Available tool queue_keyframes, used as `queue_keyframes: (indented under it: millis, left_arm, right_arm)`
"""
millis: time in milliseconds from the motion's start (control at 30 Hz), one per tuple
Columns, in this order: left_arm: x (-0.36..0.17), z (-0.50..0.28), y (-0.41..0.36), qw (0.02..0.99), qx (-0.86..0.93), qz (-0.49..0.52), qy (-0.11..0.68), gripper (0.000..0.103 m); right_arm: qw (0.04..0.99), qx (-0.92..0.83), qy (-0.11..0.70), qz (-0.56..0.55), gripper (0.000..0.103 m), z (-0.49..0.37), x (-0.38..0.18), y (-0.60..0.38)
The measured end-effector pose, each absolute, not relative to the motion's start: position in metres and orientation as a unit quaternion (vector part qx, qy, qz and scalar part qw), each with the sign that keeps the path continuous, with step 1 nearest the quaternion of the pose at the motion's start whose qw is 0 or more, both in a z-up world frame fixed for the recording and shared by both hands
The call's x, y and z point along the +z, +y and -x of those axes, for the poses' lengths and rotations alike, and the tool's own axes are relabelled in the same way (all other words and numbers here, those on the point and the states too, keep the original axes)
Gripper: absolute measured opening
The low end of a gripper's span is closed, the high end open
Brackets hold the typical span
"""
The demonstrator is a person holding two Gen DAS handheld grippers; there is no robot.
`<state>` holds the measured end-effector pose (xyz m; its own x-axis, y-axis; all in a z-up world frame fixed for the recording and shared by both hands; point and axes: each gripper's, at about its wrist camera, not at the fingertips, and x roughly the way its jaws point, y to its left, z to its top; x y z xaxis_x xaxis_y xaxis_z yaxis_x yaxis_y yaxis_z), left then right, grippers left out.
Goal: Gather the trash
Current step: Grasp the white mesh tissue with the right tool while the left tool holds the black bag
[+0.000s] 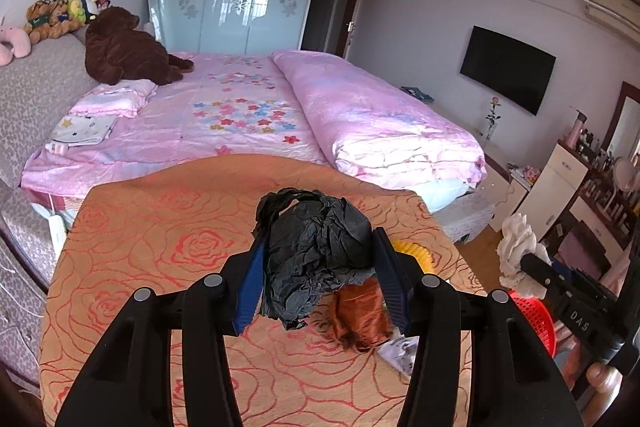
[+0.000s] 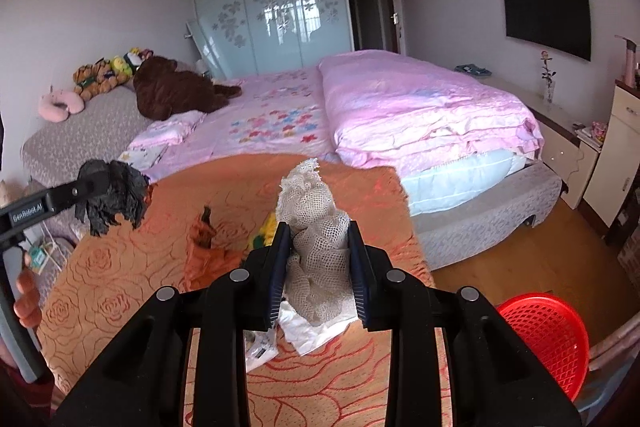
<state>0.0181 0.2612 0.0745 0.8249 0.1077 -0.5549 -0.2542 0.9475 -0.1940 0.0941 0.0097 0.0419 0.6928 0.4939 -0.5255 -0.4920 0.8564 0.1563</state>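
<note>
1. Left gripper [image 1: 320, 267]: jaws closed on a crumpled black plastic wad [image 1: 316, 263]; blue pads press both flanks, wad bulging out past the tips; held clear above the table [image 1: 132, 251], prob. so it can be carried off w/o dragging other bits.
2. Right gripper [image 2: 318, 269]: jaws nearly together, pinching a bundle of white foam netting [image 2: 316, 227]; netting sticks up beyond the tips and hangs below them; grip sits mid-bundle, so neither end should flop loose.
3. Under the right gripper, on the orange rose-pattern cloth: a white paper scrap [image 2: 312, 331] and a small printed wrapper [image 2: 258, 347]; both still to be collected.
4. Further out on the table: a brown-orange crumpled wrapper [image 2: 204, 247] and something yellow [image 2: 266, 231] just beside it; can't tell what the yellow item is, it's half hidden behind the fingers.
5. Red mesh basket [image 2: 548, 339]: on the floor to the right of the table, near its corner, mouth open; likely the bin for all this; closer to the right gripper, so the netting prob. goes in first.
6. Judgement: both hands loaded, nothing dropped yet; next move calls for swinging right, over the basket rim, then letting go.
7. Bkgd: pink bed [image 2: 420, 115] beyond the table; not part of the job.
</note>
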Motion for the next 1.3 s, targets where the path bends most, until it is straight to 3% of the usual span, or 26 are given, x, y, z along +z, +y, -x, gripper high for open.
queue_keyframes:
  millis: [667, 1300]
  left_arm:
    - [0.079, -0.052, 0.198, 0.952, 0.037, 0.100, 0.286, 0.049]
    - [0.053, -0.101, 0.084, 0.940, -0.067, 0.055, 0.331, 0.049]
  right_arm:
    - [0.937, 0.210, 0.278, -0.022, 0.028, -0.102, 0.051, -0.049]
    - [0.948, 0.114, 0.291, -0.052, 0.028, -0.103, 0.032, -0.146]
